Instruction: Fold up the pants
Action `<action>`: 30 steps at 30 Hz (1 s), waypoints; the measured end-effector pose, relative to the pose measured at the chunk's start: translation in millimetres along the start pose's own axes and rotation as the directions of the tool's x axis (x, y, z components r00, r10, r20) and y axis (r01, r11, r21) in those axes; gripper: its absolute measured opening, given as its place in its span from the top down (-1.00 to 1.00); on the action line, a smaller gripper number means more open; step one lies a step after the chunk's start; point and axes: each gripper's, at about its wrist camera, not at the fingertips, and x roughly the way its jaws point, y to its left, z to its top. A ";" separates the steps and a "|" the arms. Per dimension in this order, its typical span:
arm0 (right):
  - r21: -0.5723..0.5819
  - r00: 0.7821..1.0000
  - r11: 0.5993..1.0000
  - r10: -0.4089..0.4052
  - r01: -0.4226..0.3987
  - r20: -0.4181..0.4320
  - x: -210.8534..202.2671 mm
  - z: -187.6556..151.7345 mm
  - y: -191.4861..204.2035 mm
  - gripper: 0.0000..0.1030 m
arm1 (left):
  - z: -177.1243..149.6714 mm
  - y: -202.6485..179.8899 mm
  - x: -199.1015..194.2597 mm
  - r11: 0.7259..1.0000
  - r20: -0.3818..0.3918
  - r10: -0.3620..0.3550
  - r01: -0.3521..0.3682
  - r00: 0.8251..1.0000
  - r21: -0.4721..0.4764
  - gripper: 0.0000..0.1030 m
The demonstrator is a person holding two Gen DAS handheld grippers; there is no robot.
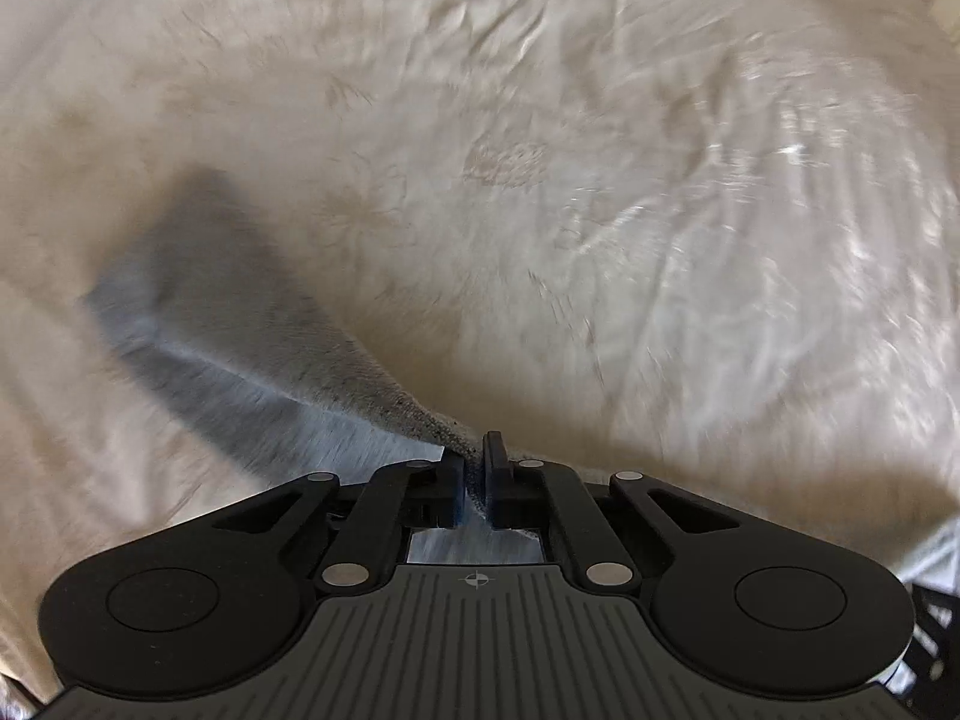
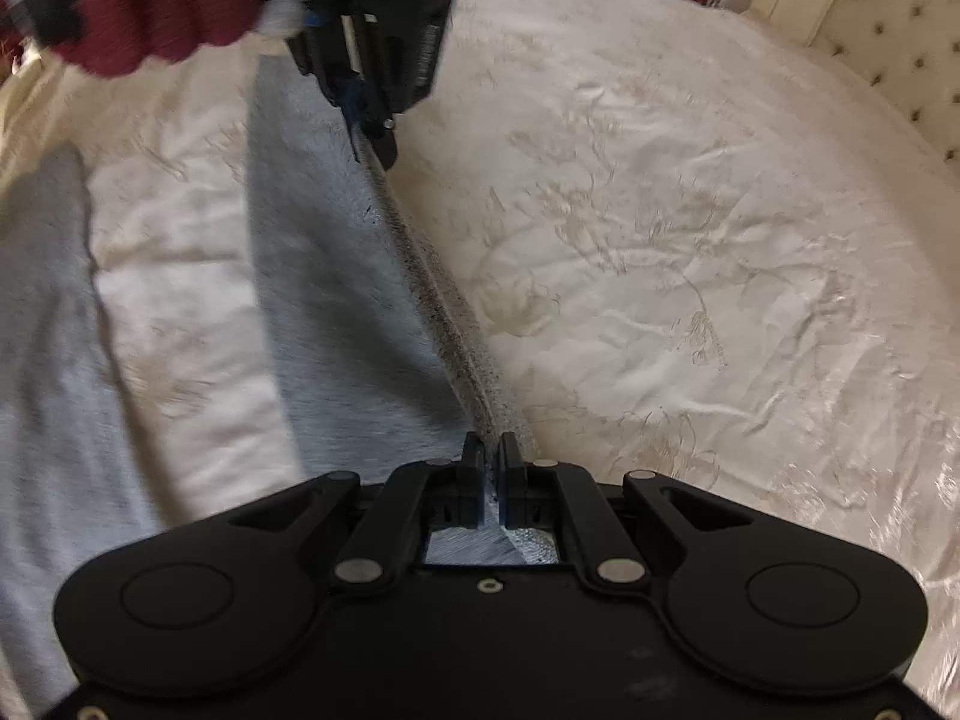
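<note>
Both grippers clench fabric: the left gripper (image 1: 474, 468) pinches one end of the edge of the pants (image 2: 336, 300), and the right gripper (image 2: 492, 468) pinches the same edge at the other end. That edge runs taut between them over the bed (image 2: 690, 210), one leg hanging below it, the other leg lying flat to the left. The step looks like lifting one leg to fold it. Next, both hands should carry the edge sideways together, kept taut, onto the flat leg. No writing is readable.
</note>
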 end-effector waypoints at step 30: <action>0.876 0.874 0.153 -0.263 0.457 -0.410 -48.7 -149.2 -175.9 -0.53 | -108.3 23.9 -34.4 0.997 0.043 -0.002 0.005 0.999 -0.082 0.89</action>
